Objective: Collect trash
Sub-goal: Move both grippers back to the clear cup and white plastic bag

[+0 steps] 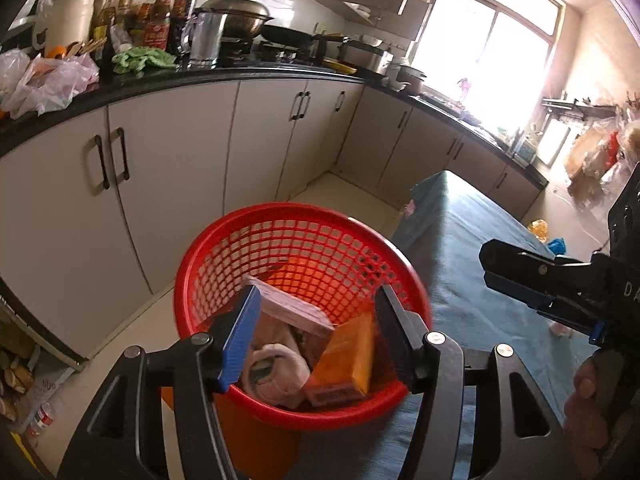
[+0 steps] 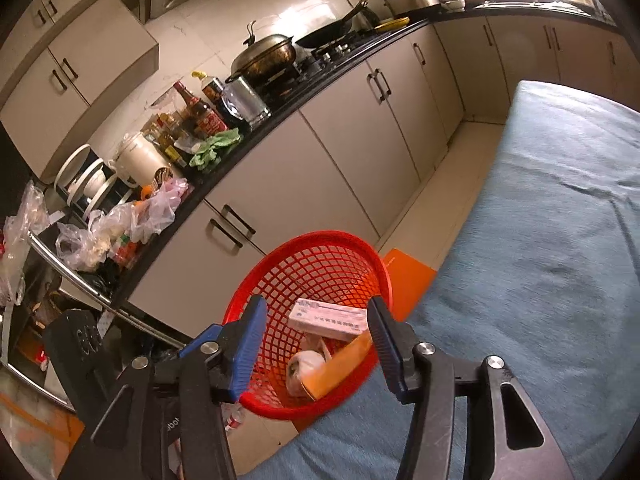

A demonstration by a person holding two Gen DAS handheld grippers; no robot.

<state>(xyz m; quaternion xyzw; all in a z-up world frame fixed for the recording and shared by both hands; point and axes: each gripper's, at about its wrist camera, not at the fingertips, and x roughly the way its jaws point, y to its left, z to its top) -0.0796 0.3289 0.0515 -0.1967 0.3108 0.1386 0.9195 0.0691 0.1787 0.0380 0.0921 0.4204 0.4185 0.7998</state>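
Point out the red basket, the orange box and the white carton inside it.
red basket [image 1: 280, 212]: left wrist view, far rim.
orange box [image 1: 348, 356]: left wrist view, broad face.
white carton [image 2: 328, 316]: right wrist view, printed top face.

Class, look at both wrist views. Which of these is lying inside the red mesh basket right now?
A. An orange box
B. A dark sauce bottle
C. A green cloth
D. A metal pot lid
A: an orange box leans inside the red basket beside a pale flat box and a crumpled white wrapper; the cloth, bottles and lidded pot are on the counter.
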